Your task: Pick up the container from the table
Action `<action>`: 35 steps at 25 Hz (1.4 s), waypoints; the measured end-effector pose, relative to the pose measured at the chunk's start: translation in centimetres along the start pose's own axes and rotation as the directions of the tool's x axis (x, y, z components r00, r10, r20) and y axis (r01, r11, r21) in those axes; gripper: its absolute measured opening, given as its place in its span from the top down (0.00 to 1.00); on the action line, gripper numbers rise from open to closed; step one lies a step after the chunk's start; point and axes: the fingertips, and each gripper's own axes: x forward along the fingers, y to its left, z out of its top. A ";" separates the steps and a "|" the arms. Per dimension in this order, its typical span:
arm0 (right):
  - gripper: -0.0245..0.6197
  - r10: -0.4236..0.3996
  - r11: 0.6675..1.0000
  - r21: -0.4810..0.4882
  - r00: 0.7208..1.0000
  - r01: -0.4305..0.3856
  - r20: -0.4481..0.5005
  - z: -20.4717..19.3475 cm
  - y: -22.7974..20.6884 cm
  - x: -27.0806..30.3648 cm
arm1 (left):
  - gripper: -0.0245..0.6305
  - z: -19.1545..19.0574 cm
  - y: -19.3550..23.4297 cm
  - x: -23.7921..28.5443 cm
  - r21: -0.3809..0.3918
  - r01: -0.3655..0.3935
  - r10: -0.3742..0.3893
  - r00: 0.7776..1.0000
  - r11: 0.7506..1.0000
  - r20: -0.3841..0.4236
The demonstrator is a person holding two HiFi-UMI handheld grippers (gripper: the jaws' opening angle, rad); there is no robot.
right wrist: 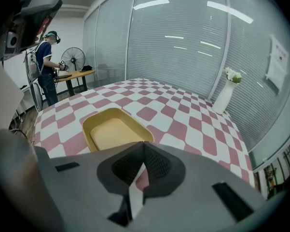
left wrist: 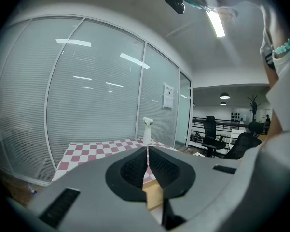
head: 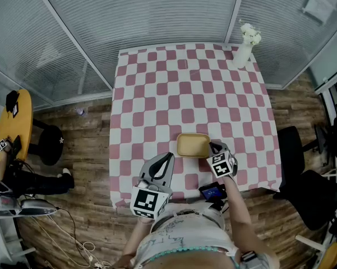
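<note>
A shallow yellow container [head: 193, 144] lies on the red-and-white checked table [head: 185, 88], near its front edge. My right gripper [head: 213, 146] sits at the container's right side, jaws shut and empty. In the right gripper view the container [right wrist: 113, 130] lies just ahead and left of the shut right gripper [right wrist: 144, 145]. My left gripper [head: 167, 156] hovers by the container's front left corner, also shut. In the left gripper view only a corner of the container [left wrist: 154, 195] shows below the closed left gripper [left wrist: 147, 151].
A white vase with flowers [head: 244, 48] stands at the table's far right corner. Black office chairs [head: 305, 192] stand to the right, and a yellow round table [head: 14, 122] to the left. A person [right wrist: 46, 66] stands by a fan. Blinds-covered glass walls surround the table.
</note>
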 end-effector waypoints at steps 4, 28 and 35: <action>0.97 0.015 0.996 0.088 1.000 -0.015 0.005 -0.8 -0.4 0.7 | 0.93 0.0 0.1 -0.1 -0.003 -0.009 0.009 1.000 1.000 0.004; 0.84 0.030 0.962 0.272 0.993 0.004 -0.118 -2.1 -1.2 5.6 | 0.93 -0.7 3.1 -2.8 -0.028 -0.128 0.128 0.992 0.991 -0.003; 0.87 0.008 0.957 0.288 0.990 0.034 -0.141 -2.5 -1.2 6.1 | 0.93 -0.8 3.4 -3.3 -0.036 -0.146 0.146 0.989 0.989 0.000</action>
